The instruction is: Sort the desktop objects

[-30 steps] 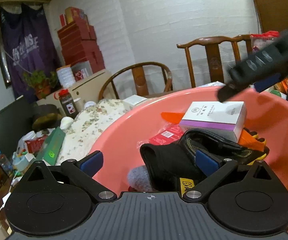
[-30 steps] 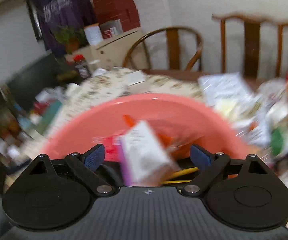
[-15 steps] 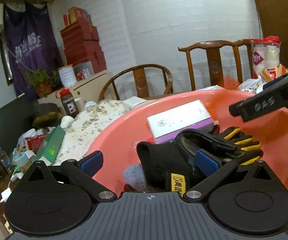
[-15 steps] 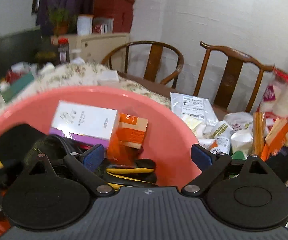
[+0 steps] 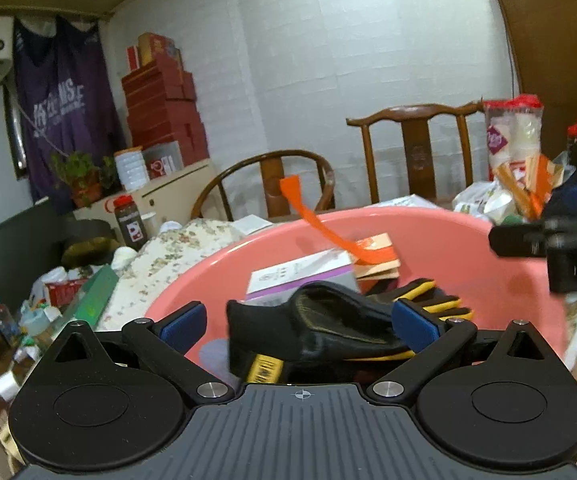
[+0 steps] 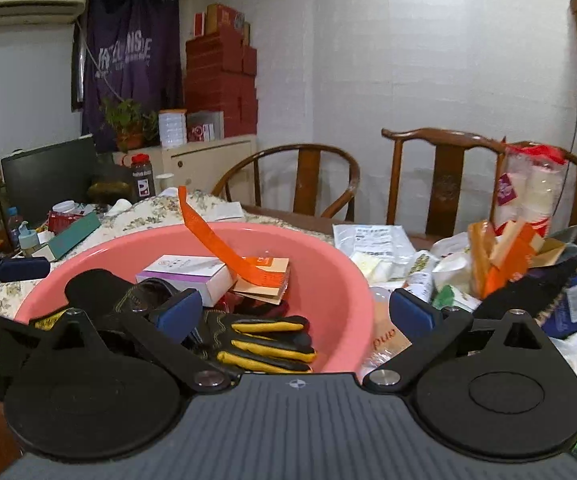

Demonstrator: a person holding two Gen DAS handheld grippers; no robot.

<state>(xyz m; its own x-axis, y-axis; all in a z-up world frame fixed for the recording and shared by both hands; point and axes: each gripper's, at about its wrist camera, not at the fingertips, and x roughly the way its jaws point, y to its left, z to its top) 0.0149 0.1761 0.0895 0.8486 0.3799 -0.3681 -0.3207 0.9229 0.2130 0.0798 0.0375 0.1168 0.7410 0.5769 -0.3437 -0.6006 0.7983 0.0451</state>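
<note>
1. The black gloves [image 5: 328, 328] hide the lower part of the white-and-purple box [image 5: 300, 276].
2. The right gripper [image 5: 548, 240], blurred, is cut by the left view's edge.
3. Print on the orange packet [image 6: 266, 276] is unreadable.

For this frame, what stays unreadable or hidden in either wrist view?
- Basin floor, both views: covered by the gloves and white box.
- Print on the white box: too small.
- Right tool, left view: blurred, cut by the edge.
- Near basin rim, right view: behind the tool body.
</note>
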